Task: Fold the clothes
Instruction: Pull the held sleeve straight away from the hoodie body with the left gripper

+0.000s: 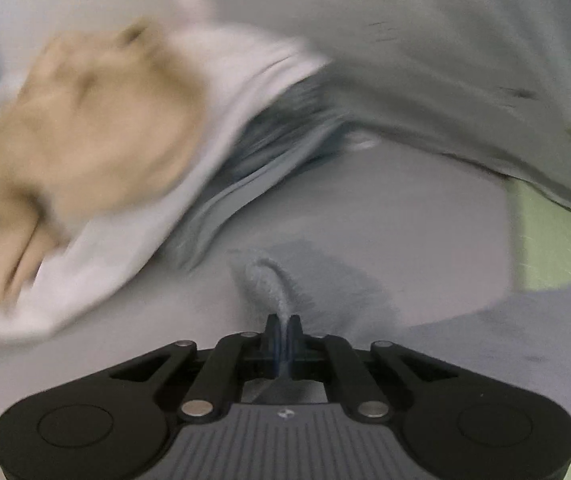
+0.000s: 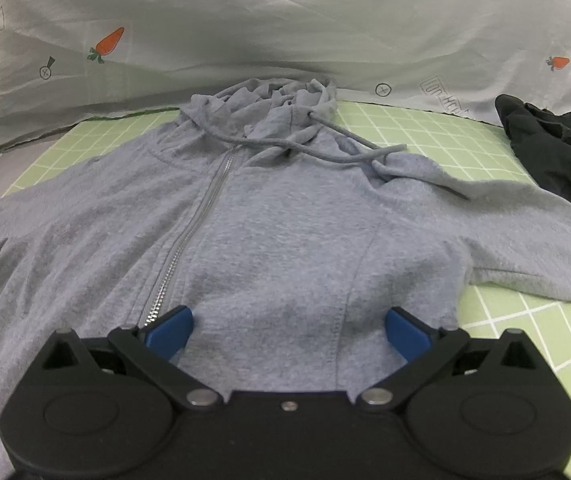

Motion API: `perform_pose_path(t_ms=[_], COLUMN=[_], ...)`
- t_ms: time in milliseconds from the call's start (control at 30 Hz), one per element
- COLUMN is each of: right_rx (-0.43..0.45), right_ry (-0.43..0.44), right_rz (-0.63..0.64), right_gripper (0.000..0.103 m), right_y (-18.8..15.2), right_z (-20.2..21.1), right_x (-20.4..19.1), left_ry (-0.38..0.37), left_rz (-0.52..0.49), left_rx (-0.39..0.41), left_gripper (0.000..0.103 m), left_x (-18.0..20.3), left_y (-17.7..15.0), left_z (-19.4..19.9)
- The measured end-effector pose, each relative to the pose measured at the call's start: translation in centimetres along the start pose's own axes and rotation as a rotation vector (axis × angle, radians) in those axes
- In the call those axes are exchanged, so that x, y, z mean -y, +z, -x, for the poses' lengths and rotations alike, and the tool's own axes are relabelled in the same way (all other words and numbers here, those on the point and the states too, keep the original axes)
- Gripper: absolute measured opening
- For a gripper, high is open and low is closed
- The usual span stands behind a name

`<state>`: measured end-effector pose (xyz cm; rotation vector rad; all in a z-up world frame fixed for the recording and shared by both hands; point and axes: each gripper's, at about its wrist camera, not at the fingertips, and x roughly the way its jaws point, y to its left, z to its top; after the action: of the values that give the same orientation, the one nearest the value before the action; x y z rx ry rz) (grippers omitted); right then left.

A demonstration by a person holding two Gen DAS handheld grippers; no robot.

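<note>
Grey zip-front cotton hoodie [image 2: 269, 208] is laid flat, front up, centre frame on the green grid-lined mat [image 2: 425, 128], sleeves spread for folding. Left hand-held gripper [image 1: 284, 326] is clamped on a pinched fold of grey fabric, presumably for lifting. Right hand-held gripper [image 2: 287, 330] is held wide above the hem, nothing gripped. Lettering on the carrot-print sheet [image 2: 285, 20] is illegible.

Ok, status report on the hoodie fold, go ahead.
Left gripper shut on a pinch of grey fabric. Right gripper open over the grey hoodie, flat on the green mat. Black garment lies beside the sleeve.
</note>
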<state>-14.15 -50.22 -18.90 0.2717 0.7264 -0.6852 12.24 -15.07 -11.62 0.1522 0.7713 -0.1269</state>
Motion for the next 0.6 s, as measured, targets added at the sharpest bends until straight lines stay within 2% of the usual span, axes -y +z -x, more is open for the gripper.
perform_pose_path(t_ms=[133,200,300,400,467,533,600], right_rx=[0.004,0.005,0.006,0.007,0.01,0.015,0.02], right_ry=[0.002,0.003,0.005,0.005,0.006,0.006,0.006], right_rz=[0.002,0.003,0.005,0.005,0.005,0.006,0.006], right_gripper=[0.103,0.103,0.103,0.103,0.103,0.103,0.103], right_y=[-0.1,-0.1,-0.1,-0.1,-0.1,-0.2,-0.3], right_z=[0.0,0.0,0.0,0.0,0.0,0.0,0.0], right_x=[0.1,0.1,0.2,0.2,0.2,0.2,0.2], left_ry=[-0.131,-0.197,-0.241,-0.288,-0.373,-0.488,-0.502], left_rz=[-0.233,-0.319,-0.399,-0.35,-0.237,-0.102,0.008], left_rx=[0.04,0.003,-0.07,-0.097,-0.123,-0.129,-0.098], left_gripper=[0.004,0.012,0.021,0.036,0.047,0.065,0.07], left_x=[6.3,9.1,11.7,11.5,9.7,7.3,5.4], left_y=[-0.5,-1.5,-2.9,-3.0,-2.4,-1.3,-0.5], left_z=[1.6,1.4,0.8,0.9,1.2,1.7,2.1])
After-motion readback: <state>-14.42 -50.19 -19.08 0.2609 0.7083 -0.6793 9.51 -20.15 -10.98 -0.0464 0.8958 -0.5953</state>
